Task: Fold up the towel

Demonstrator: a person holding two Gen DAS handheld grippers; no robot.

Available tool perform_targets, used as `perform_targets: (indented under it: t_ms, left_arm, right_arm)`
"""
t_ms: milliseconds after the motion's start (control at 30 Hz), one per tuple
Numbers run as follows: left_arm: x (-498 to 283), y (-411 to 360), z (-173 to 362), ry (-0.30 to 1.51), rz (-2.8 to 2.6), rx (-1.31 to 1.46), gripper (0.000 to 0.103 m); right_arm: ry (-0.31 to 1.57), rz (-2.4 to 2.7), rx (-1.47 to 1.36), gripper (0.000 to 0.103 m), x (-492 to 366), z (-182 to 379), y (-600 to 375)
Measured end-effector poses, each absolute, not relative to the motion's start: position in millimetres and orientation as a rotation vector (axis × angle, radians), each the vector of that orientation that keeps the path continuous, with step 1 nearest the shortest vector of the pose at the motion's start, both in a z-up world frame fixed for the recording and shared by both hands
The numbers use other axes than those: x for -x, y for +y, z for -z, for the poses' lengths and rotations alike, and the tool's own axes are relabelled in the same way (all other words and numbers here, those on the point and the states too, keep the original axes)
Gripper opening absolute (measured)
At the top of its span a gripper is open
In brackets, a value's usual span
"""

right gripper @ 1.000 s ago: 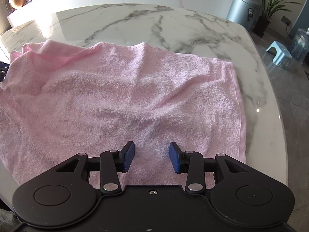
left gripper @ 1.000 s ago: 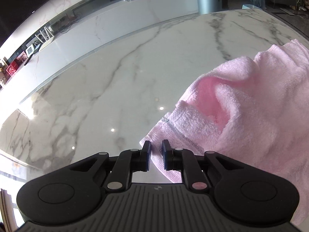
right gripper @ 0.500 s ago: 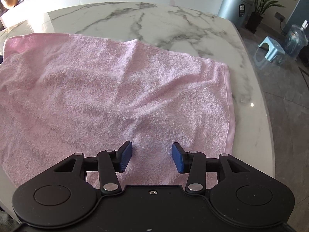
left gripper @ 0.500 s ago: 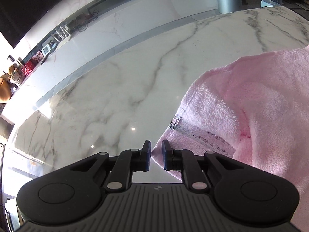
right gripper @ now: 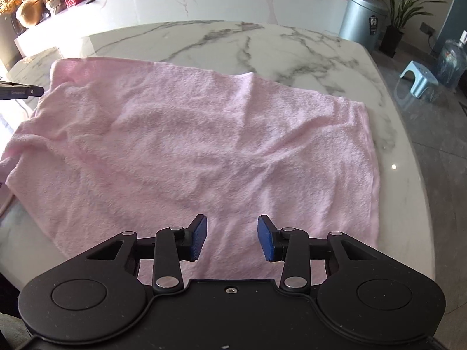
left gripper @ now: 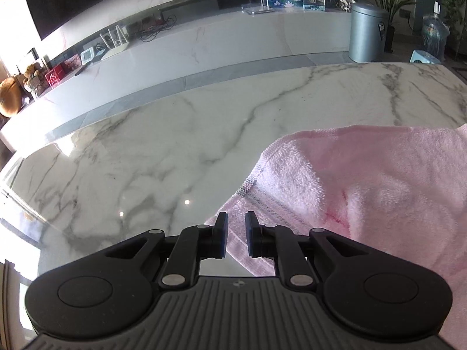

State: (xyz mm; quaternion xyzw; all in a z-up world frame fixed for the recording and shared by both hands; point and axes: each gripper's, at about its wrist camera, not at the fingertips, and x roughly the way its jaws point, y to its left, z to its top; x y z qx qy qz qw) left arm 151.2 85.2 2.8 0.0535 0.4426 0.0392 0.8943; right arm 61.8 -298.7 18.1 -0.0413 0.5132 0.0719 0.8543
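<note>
At the towel's [left gripper: 379,186] left corner the left gripper [left gripper: 235,237] pinches only hem — a tug could slip it. Nearer, the right gripper [right gripper: 232,240] is closing, nothing clamped — it may bunch cloth.

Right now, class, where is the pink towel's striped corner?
In the left wrist view, the striped corner hangs just beyond the left gripper, lifted above the marble table, with the towel spreading right.

- Pink terry towel [right gripper: 204,145], spread wide and rumpled on the marble tabletop [right gripper: 262,40].
- Its right edge lies near the tabletop's rim.
- Its left corner, with a woven band [left gripper: 262,201], is lifted and draped.
</note>
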Motion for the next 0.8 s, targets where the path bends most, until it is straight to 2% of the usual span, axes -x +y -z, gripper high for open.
perform_targets:
  t_ms: [100,300,800]
  left_arm:
    - [-146,81,0,0.928,-0.067,-0.091,0.012]
    - [-143,84,9,0.973,-0.020,-0.067,0.012]
    - [-152,90,11,0.981,-0.021,-0.140,0.015]
  right_arm:
    - [1.091,-0.146,0.047,0.023,-51,-11,-292]
    - [1.097,-0.121,0.036,0.016,-37,-4,-285]
    - [1.124,-0.072,0.118,0.015,-37,-1,-293]
